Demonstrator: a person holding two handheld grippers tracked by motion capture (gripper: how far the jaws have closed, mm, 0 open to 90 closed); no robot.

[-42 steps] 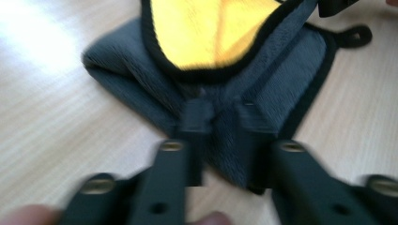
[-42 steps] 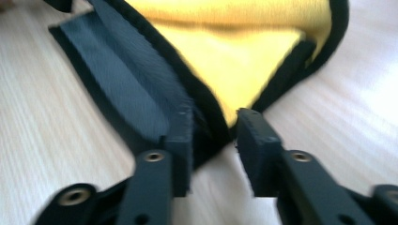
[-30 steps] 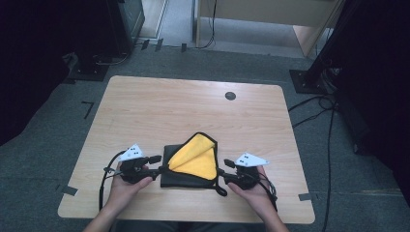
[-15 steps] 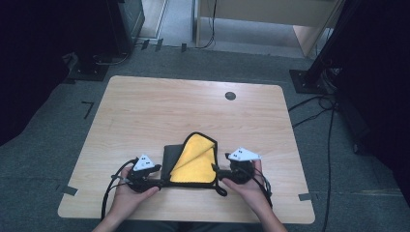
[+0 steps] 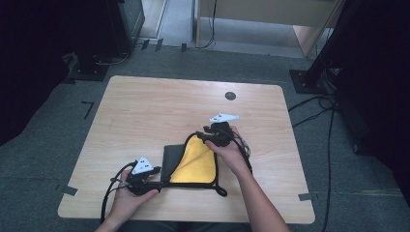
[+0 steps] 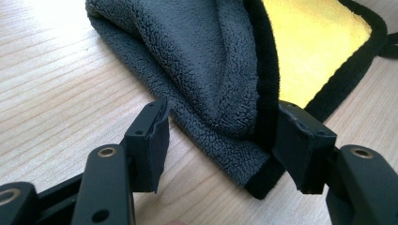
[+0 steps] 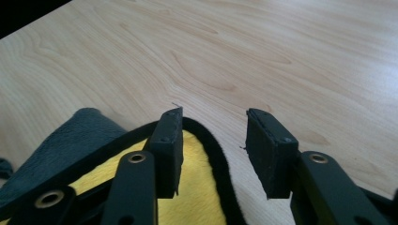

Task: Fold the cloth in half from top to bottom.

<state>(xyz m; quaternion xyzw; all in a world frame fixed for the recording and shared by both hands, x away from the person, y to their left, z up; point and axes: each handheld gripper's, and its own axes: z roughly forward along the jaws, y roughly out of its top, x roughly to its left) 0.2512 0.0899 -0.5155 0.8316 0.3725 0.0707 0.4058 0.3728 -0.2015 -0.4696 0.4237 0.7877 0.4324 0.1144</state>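
a folded microfibre cloth, grey fleece on one face and yellow on the other with a black sewn border [image 5: 193, 162], lies on the near half of the pale wooden table [image 5: 145, 111], a little right of the middle. its grey part lies to the left, and the yellow face is turned up to the right. a thin black loop trails from its near right corner toward the table's front edge.

the left gripper [image 5: 153, 184] sits low at the cloth's near left corner. in the left gripper view [image 6: 220, 145] its jaws stand apart on either side of the corner's black hem; the right pad touches the border, while the left pad is clear of the fleece over bare wood.

the right gripper [image 5: 205, 133] is at the cloth's far tip. in the right gripper view [image 7: 213, 150] the jaws are spread, one pad over the yellow face just inside the border, the other over bare table; nothing is clamped.

beyond the far tip the tabletop is bare up to a small dark round inset [image 5: 230, 95] near the far edge. bare wood also runs left and right of the cloth.
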